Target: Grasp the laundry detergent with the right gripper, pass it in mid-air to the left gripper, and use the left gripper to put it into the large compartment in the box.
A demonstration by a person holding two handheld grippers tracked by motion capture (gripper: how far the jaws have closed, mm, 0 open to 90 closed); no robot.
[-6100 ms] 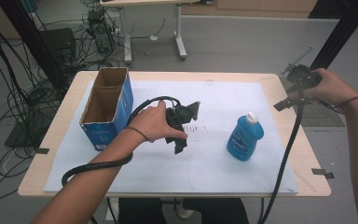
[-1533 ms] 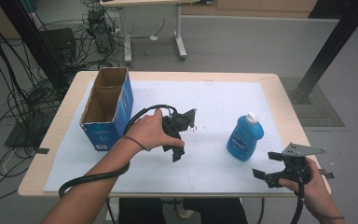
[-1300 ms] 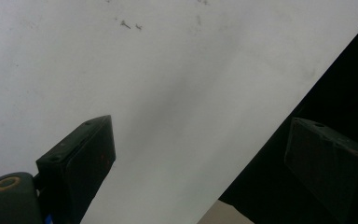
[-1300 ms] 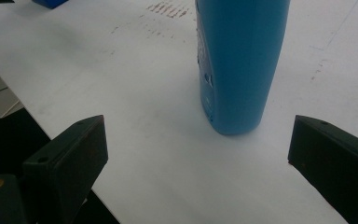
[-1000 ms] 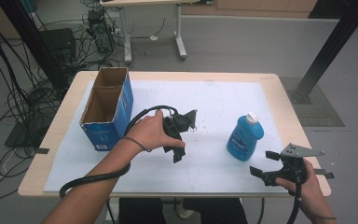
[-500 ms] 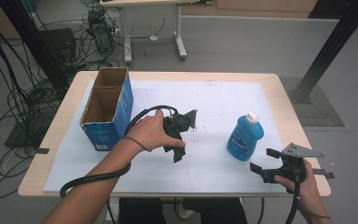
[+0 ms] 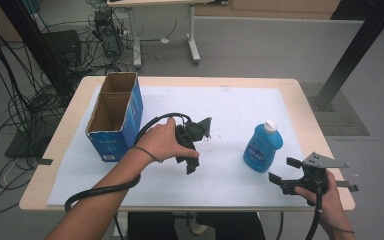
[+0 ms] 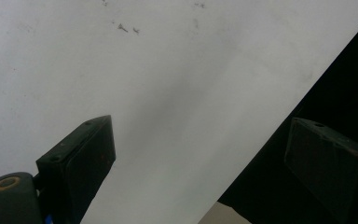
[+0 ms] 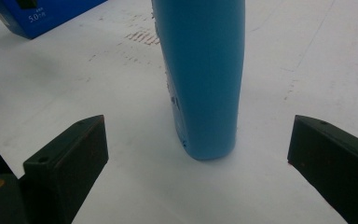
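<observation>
Blue bottle (image 9: 205, 79) upright between spread right fingers (image 9: 70, 154), seemingly untouched.

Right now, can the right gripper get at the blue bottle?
Probably yes. The right gripper is open, and in the right gripper view the blue bottle lies straight ahead between its jaws with bare white sheet in front, nothing in the way.

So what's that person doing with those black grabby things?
A person holds a two-jaw gripper in each hand at a table. The right gripper is near the table's front edge, jaws wide open and aimed at a blue bottle standing on the white mat; it isn't touching the bottle yet. The left gripper hangs open over the middle of the mat, holding nothing. An open blue cardboard box stands on the left.
</observation>
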